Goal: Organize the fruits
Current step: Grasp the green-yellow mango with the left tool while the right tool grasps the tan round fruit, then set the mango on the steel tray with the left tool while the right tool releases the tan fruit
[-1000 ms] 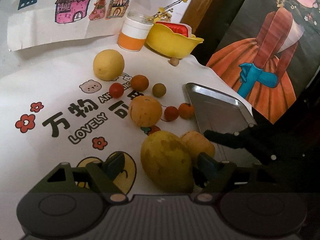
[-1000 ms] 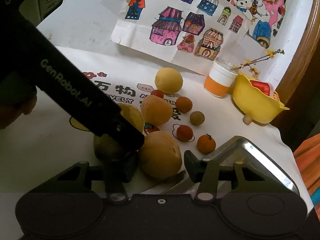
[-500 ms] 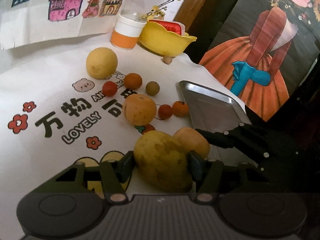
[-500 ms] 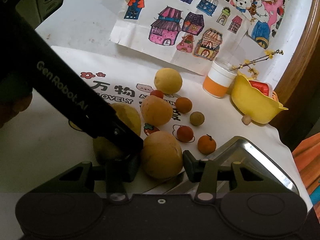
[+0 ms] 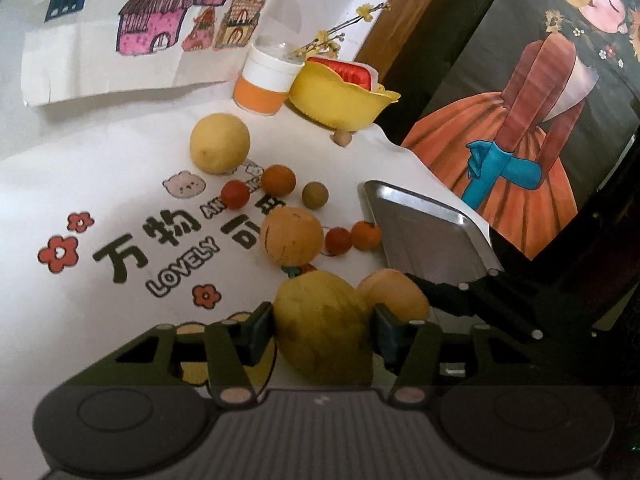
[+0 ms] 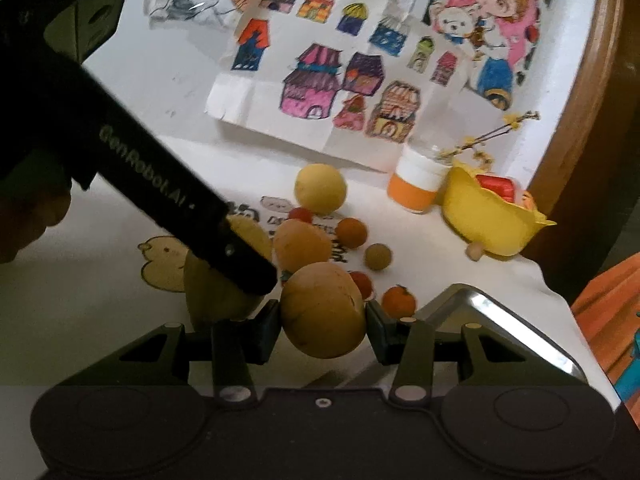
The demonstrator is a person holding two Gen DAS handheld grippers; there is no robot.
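Note:
My left gripper (image 5: 322, 336) is closing its jaws on a yellow-green mango (image 5: 316, 312) lying on the white cloth, and both pads touch its sides. Just to the right, my right gripper (image 6: 324, 326) is shut on a round tan-orange fruit (image 6: 322, 308). The two fruits lie side by side. A steel tray (image 5: 424, 232) sits to their right. Farther back lie a yellow round fruit (image 5: 219, 149), another orange fruit (image 5: 291, 235) and several small red, orange and olive fruits (image 5: 315, 195).
At the back right stand a yellow bowl (image 5: 340, 104) with a red thing in it and an orange-and-white cup (image 5: 264, 84). A child's drawing (image 5: 120, 40) lies behind them. The table edge runs just beyond the tray. The left gripper's black body (image 6: 160, 196) crosses the right wrist view.
The left jaws have come in from wide apart until they touch the mango. The right jaws have closed onto the tan-orange fruit, and the right gripper has tipped up a little.

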